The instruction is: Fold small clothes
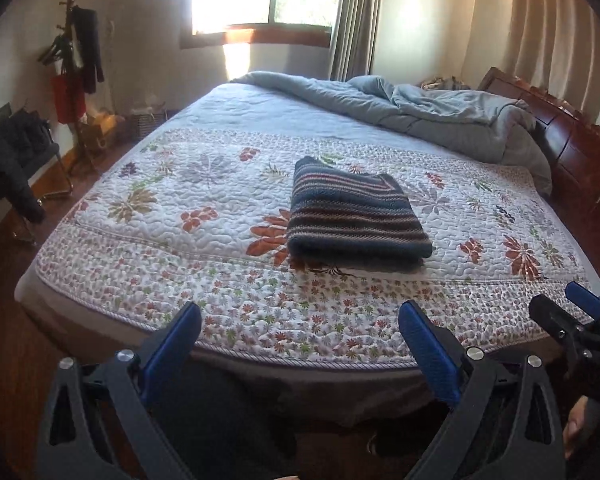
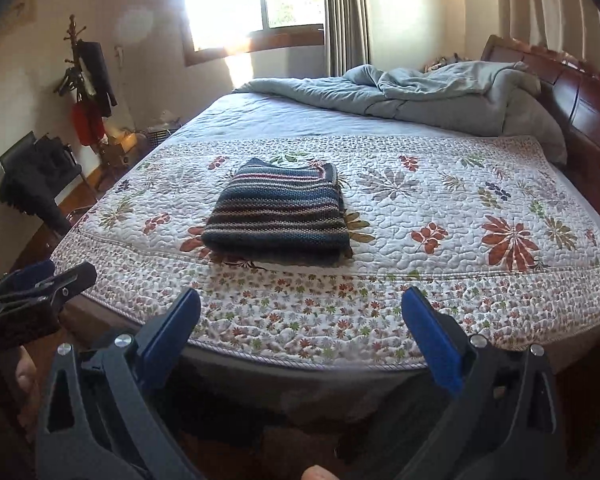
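Note:
A striped knitted garment in blue, brown and pink [image 1: 354,216] lies folded into a neat rectangle on the floral quilt [image 1: 188,248] of the bed; it also shows in the right wrist view [image 2: 278,216]. My left gripper [image 1: 300,320] is open and empty, held back from the garment over the bed's front edge. My right gripper [image 2: 300,308] is open and empty too, equally far back. The right gripper shows at the right edge of the left wrist view [image 1: 572,312], and the left gripper at the left edge of the right wrist view [image 2: 40,280].
A rumpled grey duvet [image 1: 440,116] lies at the far end by the wooden headboard [image 1: 572,140]. A coat rack [image 1: 76,60] and a chair with dark clothes [image 1: 12,160] stand left of the bed on the wood floor.

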Action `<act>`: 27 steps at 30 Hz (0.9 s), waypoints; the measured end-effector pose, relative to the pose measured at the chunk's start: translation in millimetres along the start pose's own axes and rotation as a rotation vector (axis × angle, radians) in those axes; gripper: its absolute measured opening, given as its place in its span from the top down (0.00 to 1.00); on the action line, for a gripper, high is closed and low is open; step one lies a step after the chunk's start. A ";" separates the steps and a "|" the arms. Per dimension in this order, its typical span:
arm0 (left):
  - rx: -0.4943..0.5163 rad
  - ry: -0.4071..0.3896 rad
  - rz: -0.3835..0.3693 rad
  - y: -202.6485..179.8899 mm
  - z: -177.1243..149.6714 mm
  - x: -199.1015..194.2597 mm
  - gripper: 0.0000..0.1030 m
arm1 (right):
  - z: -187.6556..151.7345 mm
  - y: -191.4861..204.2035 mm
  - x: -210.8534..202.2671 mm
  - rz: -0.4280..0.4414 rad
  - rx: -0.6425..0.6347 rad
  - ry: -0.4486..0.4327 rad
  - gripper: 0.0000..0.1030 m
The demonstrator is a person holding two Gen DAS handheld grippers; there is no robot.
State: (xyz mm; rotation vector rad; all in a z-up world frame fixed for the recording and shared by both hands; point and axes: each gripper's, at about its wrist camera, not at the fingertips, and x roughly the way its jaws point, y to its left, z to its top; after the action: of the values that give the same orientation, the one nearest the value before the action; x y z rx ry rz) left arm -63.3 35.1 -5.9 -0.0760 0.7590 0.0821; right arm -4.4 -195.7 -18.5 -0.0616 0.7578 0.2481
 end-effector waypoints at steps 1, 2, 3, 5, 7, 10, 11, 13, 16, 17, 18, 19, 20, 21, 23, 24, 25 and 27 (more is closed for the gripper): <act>-0.002 -0.003 0.001 -0.6 0.6 -2.1 0.04 | 0.4 0.8 -1.6 0.012 0.006 0.000 0.03; -0.006 -0.005 -0.001 -0.6 1.0 -4.4 0.04 | 0.5 2.2 -4.0 0.017 0.009 -0.001 0.03; -0.010 -0.006 -0.006 -0.9 0.6 -6.4 0.04 | 0.7 3.4 -4.2 0.017 0.007 -0.001 0.03; -0.007 -0.010 -0.003 -2.1 -0.8 -8.9 0.04 | 1.5 5.5 -5.6 0.008 0.001 -0.002 0.03; -0.004 -0.010 0.002 -2.5 -0.9 -9.7 0.04 | 1.2 6.8 -3.8 0.002 -0.003 0.007 0.03; -0.004 -0.010 0.003 -2.5 -1.7 -10.6 0.04 | 1.7 6.4 -3.6 0.003 0.004 0.010 0.03; -0.003 -0.011 0.004 -2.6 -1.9 -10.8 0.04 | 1.8 6.7 -3.4 -0.002 0.001 0.008 0.03; -0.007 -0.011 0.002 -1.8 -1.4 -10.0 0.04 | 2.3 5.9 -1.7 -0.004 0.002 0.011 0.03; 0.000 -0.003 0.002 -3.7 -1.1 -6.9 0.04 | 1.9 4.4 1.3 -0.008 0.004 0.014 0.03; 0.003 -0.001 0.003 -4.5 -1.1 -5.8 0.04 | 1.8 3.9 2.5 -0.011 0.003 0.015 0.03; 0.010 0.003 0.005 -6.0 -1.8 -4.5 0.04 | 1.5 3.0 3.7 -0.011 0.005 0.016 0.03; 0.014 0.005 0.006 -6.7 -1.7 -3.0 0.04 | 1.1 3.7 5.2 -0.011 0.007 0.020 0.03; 0.018 0.005 0.008 -7.5 -2.0 -2.1 0.04 | 0.8 3.0 6.9 -0.011 0.007 0.024 0.03; 0.019 0.006 0.009 -8.2 -1.7 -1.4 0.04 | 0.4 2.6 8.7 -0.012 0.006 0.028 0.03; 0.013 0.011 -0.004 -8.6 -1.9 0.5 0.04 | -0.4 1.9 10.8 -0.015 0.008 0.028 0.03; 0.007 0.014 -0.015 -8.6 -2.1 1.7 0.04 | -1.0 1.1 12.3 -0.016 0.009 0.030 0.03; 0.006 0.017 -0.016 -9.0 -2.5 2.9 0.04 | -1.4 0.7 13.2 -0.017 0.011 0.030 0.03; 0.009 0.019 -0.016 -9.8 -2.9 4.4 0.04 | -1.5 -0.7 14.1 -0.024 0.015 0.026 0.03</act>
State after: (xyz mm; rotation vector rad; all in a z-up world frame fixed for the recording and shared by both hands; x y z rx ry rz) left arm -61.1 25.3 -10.6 -0.0748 0.7774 0.0628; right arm 4.6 -193.8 -29.2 -0.0599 0.7845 0.2193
